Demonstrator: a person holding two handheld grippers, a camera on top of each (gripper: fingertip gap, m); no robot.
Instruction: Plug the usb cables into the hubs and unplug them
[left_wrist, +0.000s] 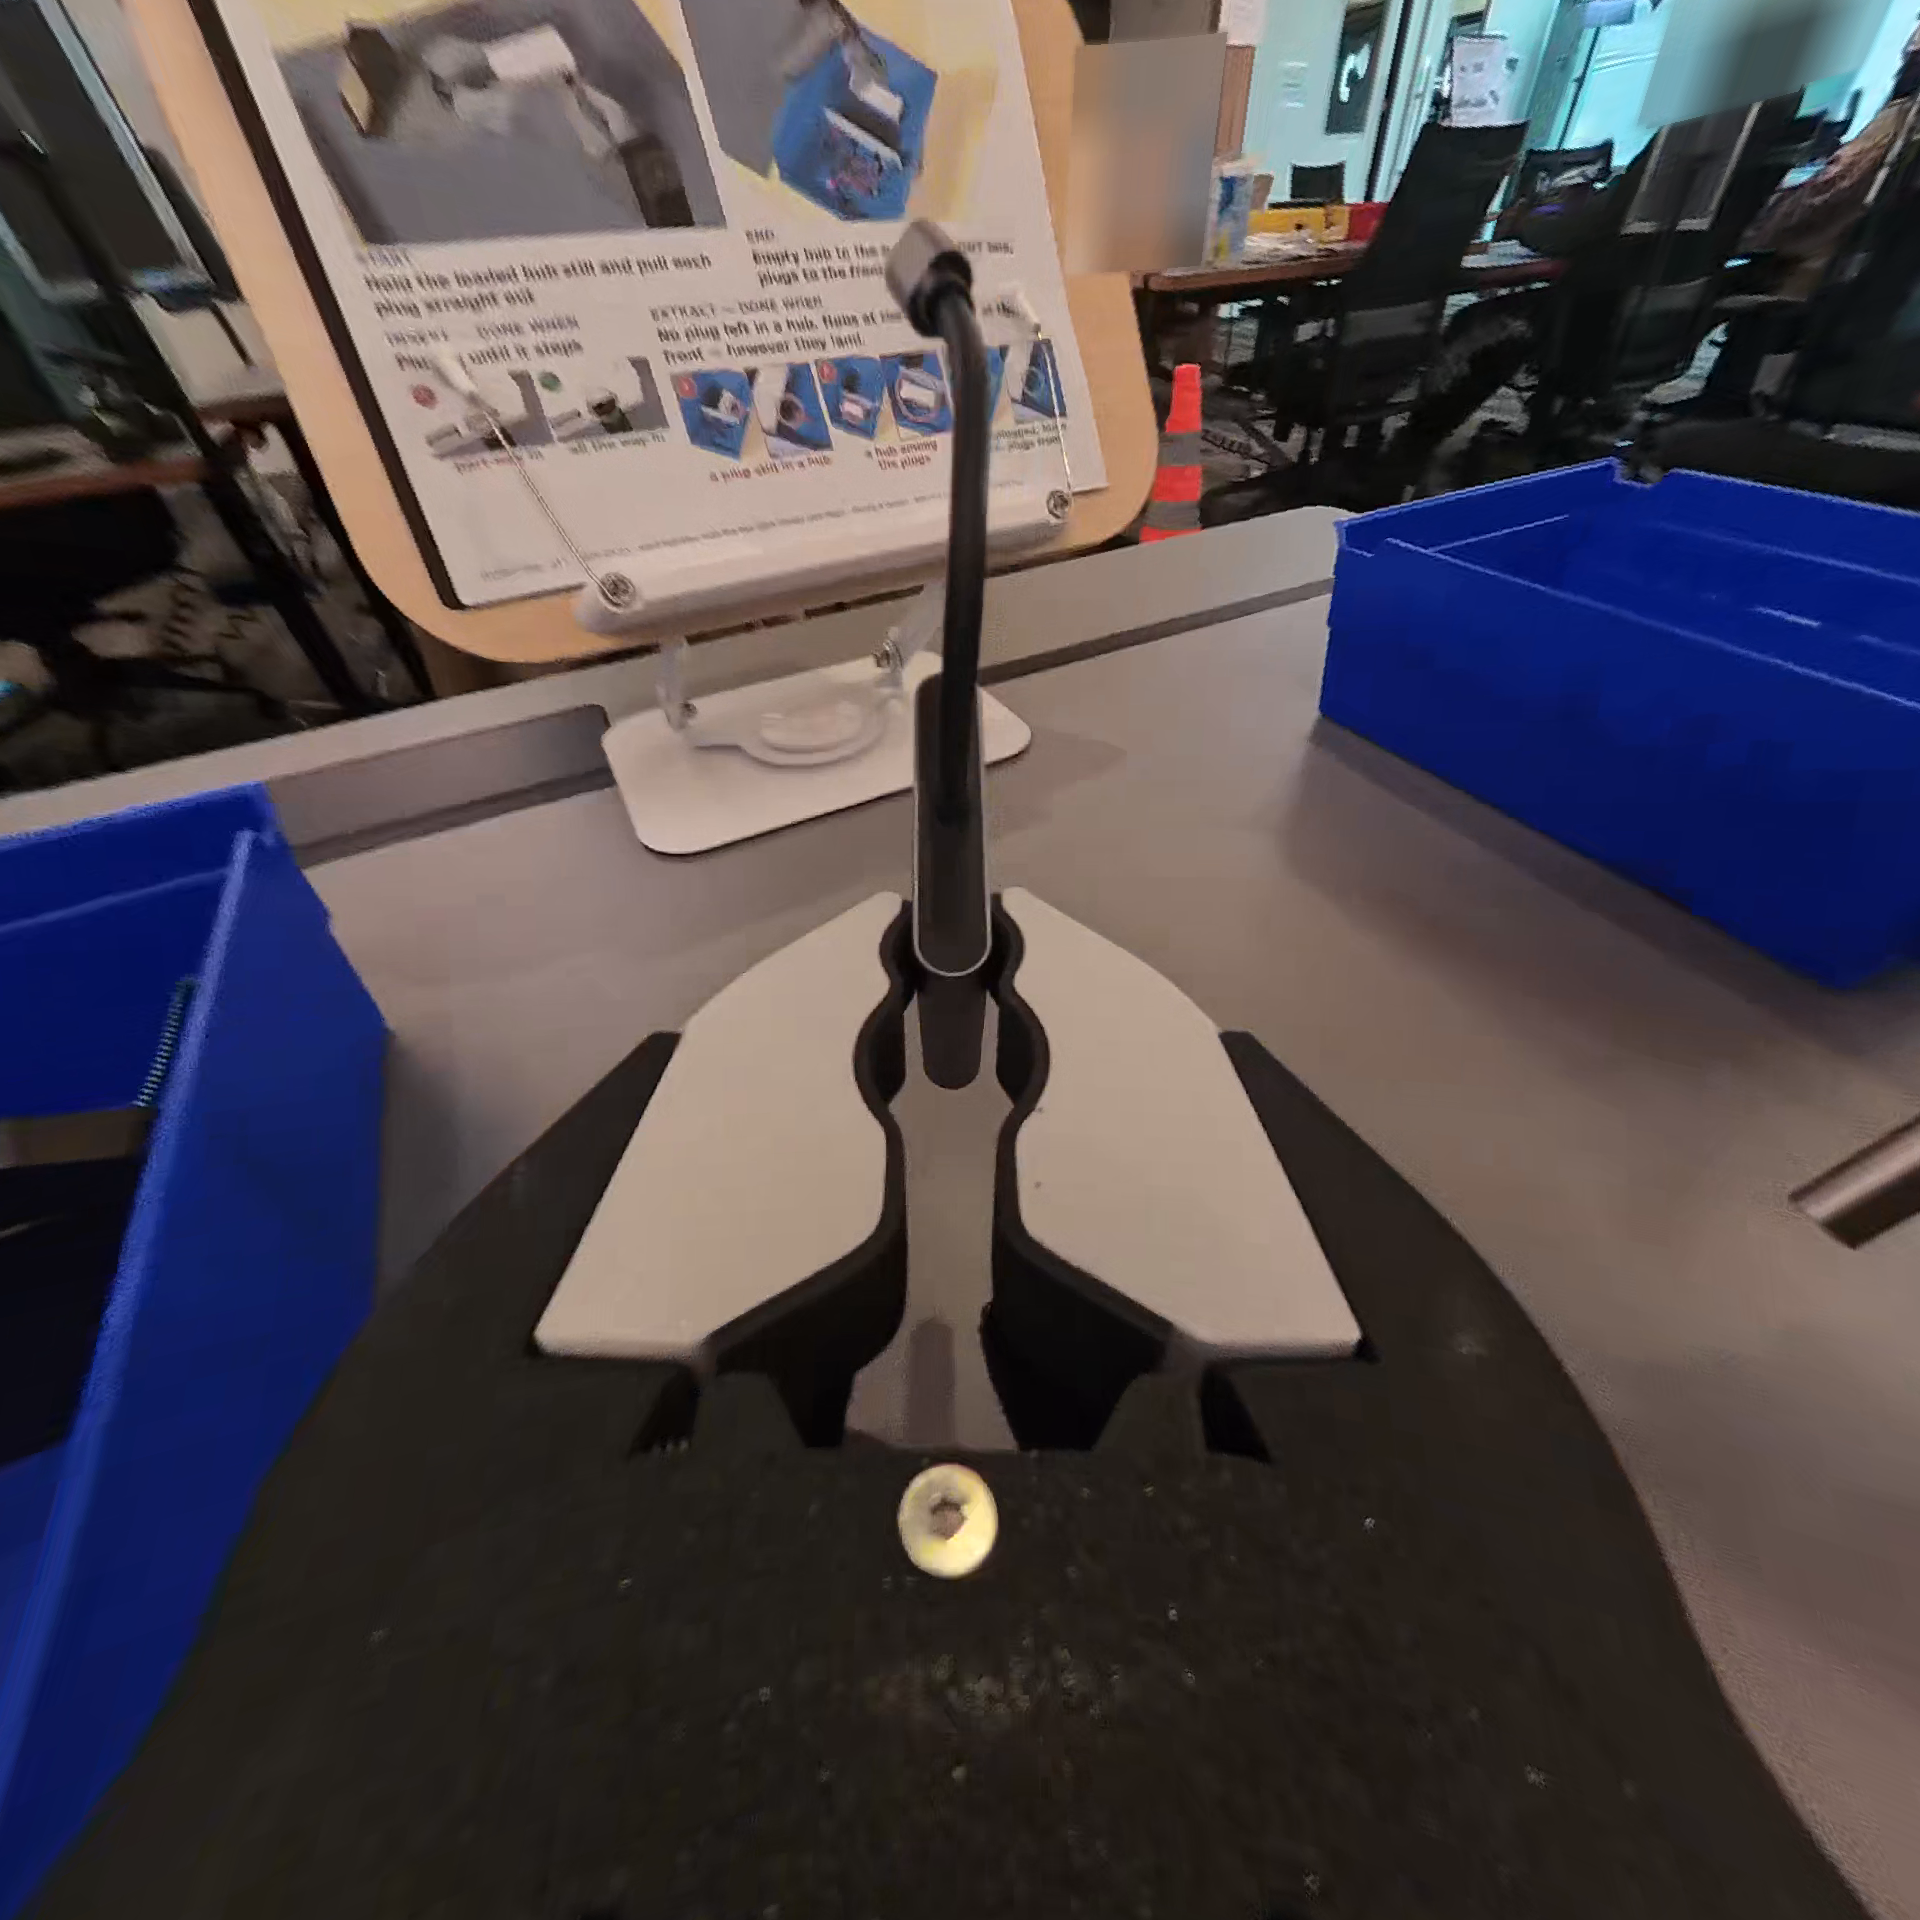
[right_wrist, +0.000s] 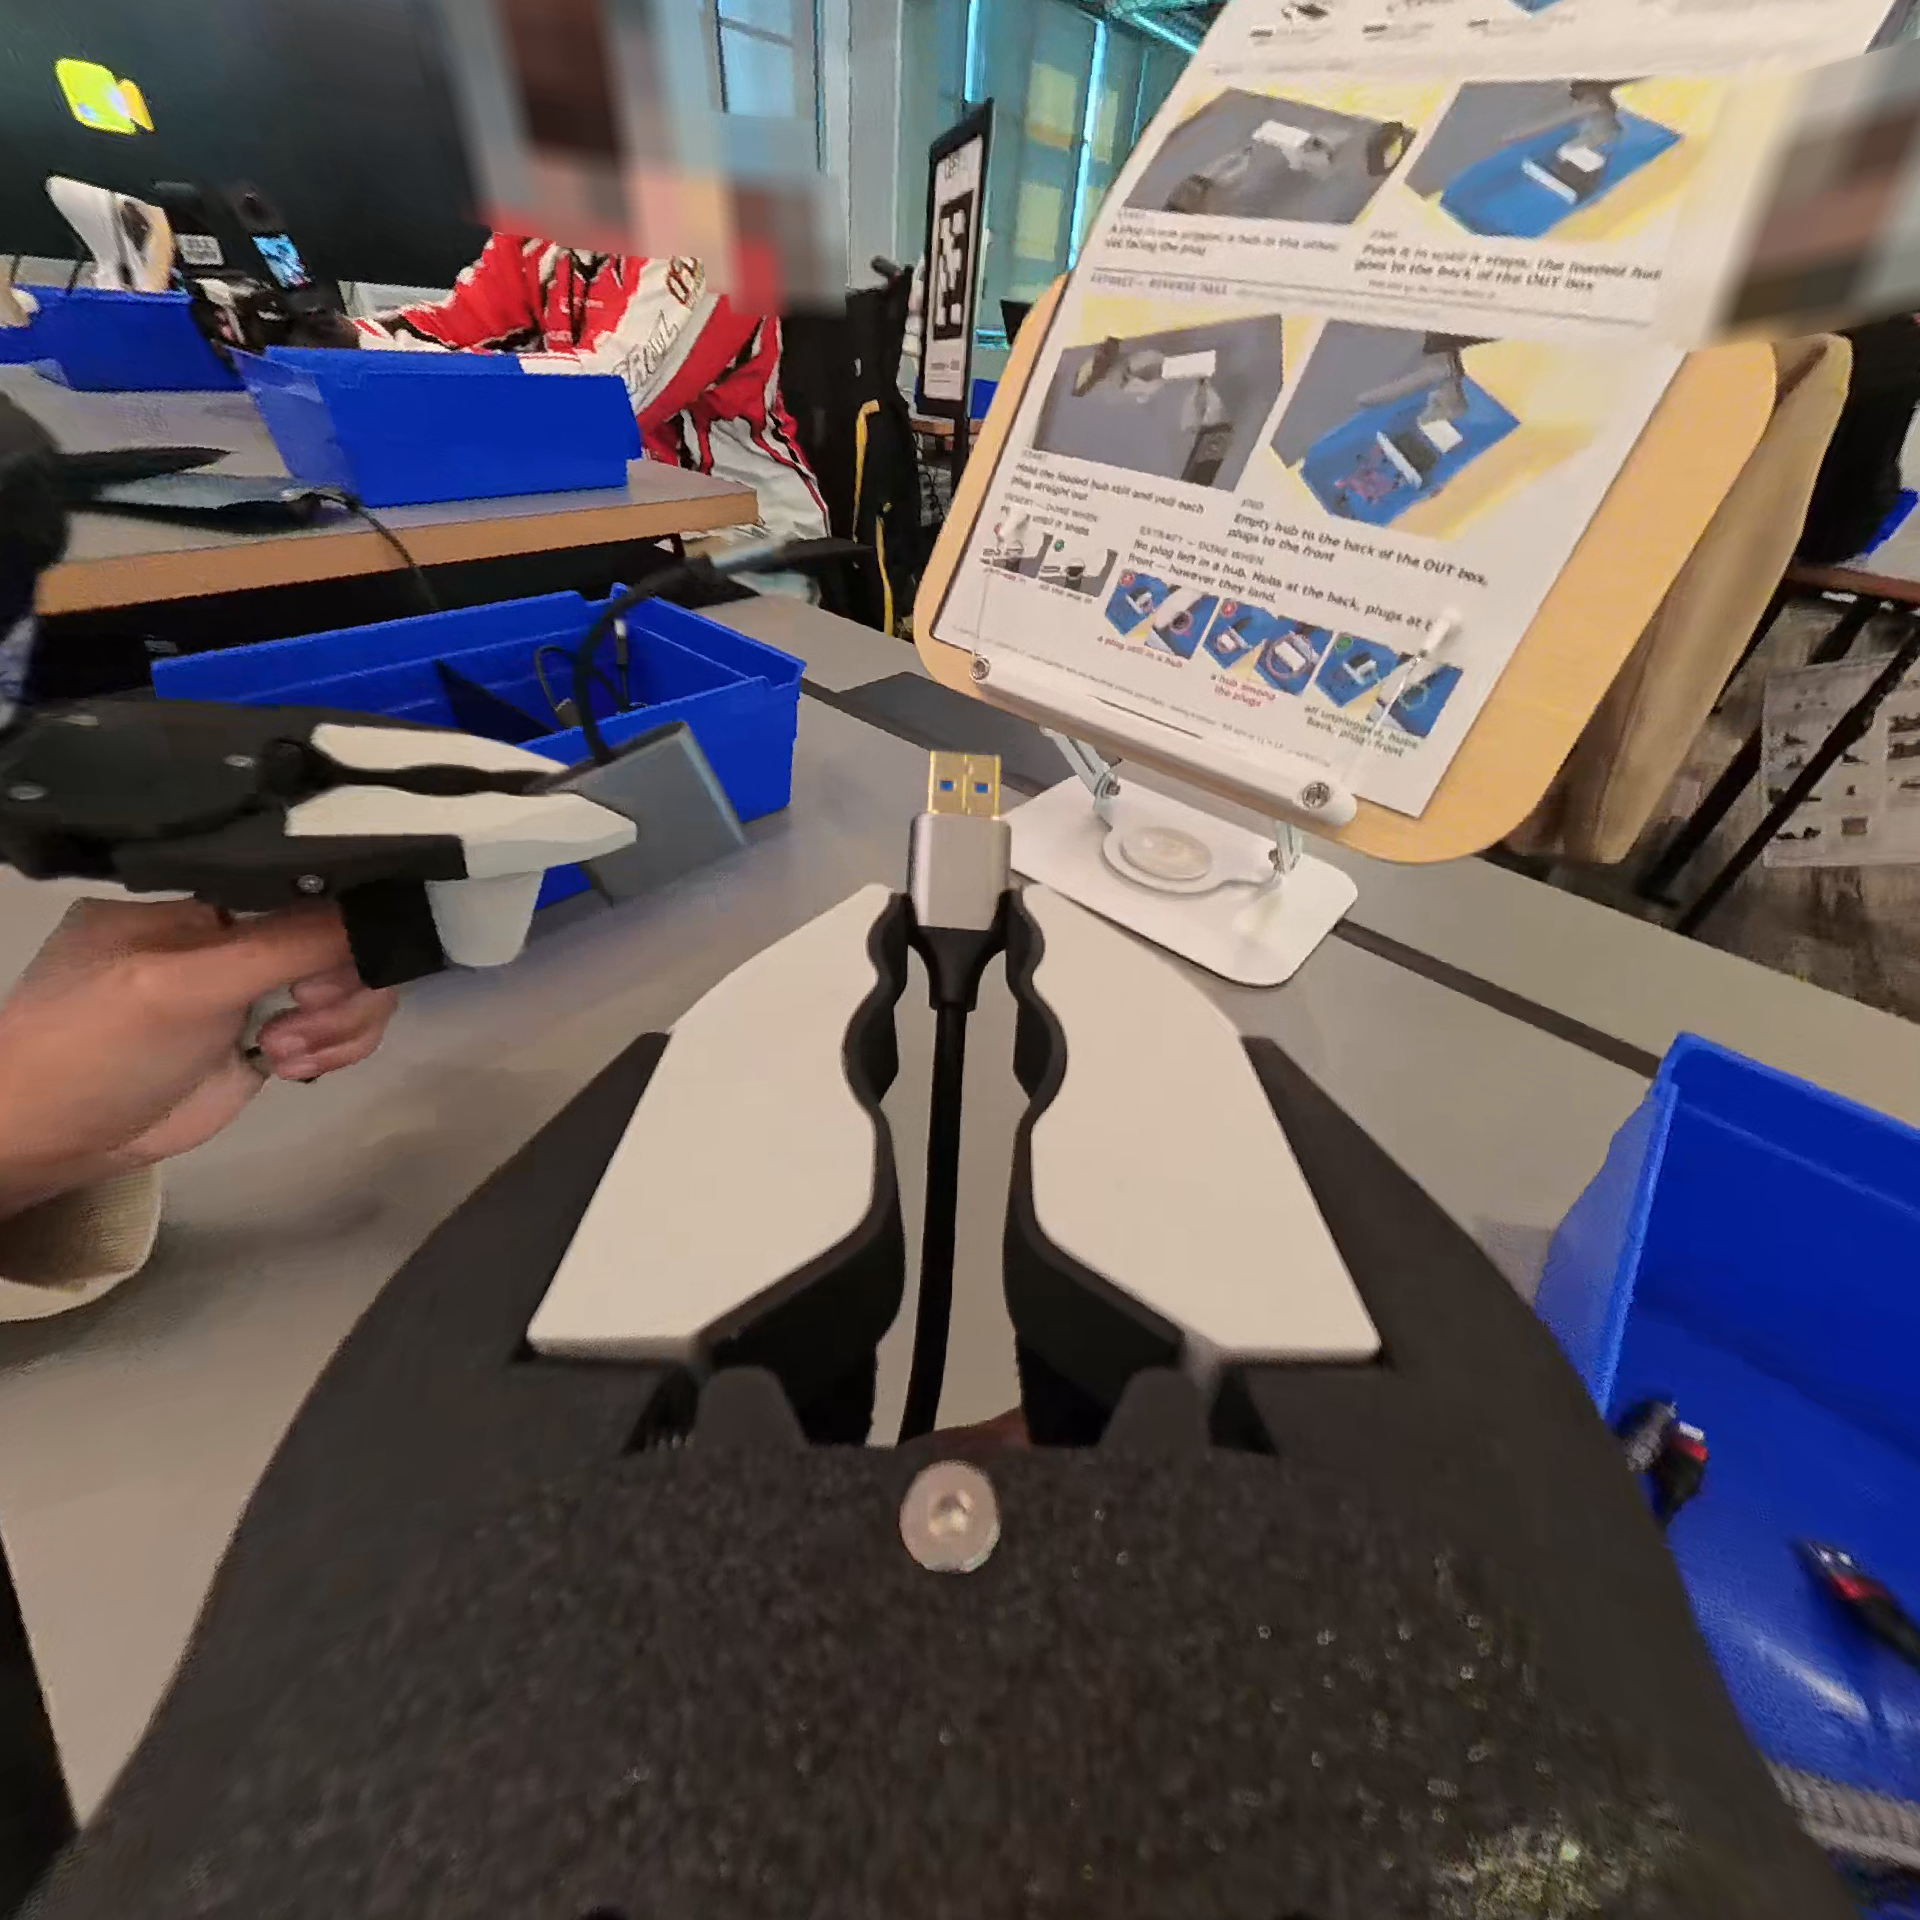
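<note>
The right gripper (right_wrist: 956, 914) is squeezed tight on the USB plug (right_wrist: 961, 847) (gold tip pointing up). The left gripper (left_wrist: 951, 935) pinches the gray hub (right_wrist: 655, 805), over the gray table (left_wrist: 1351, 1039).

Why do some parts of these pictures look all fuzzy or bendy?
Left wrist view: the instruction sheet is smeared by blur, while the hub looks sharper. Right wrist view: the USB plug is crisp; the blue bin blurs, and the edges bend from the wide lens.
</note>
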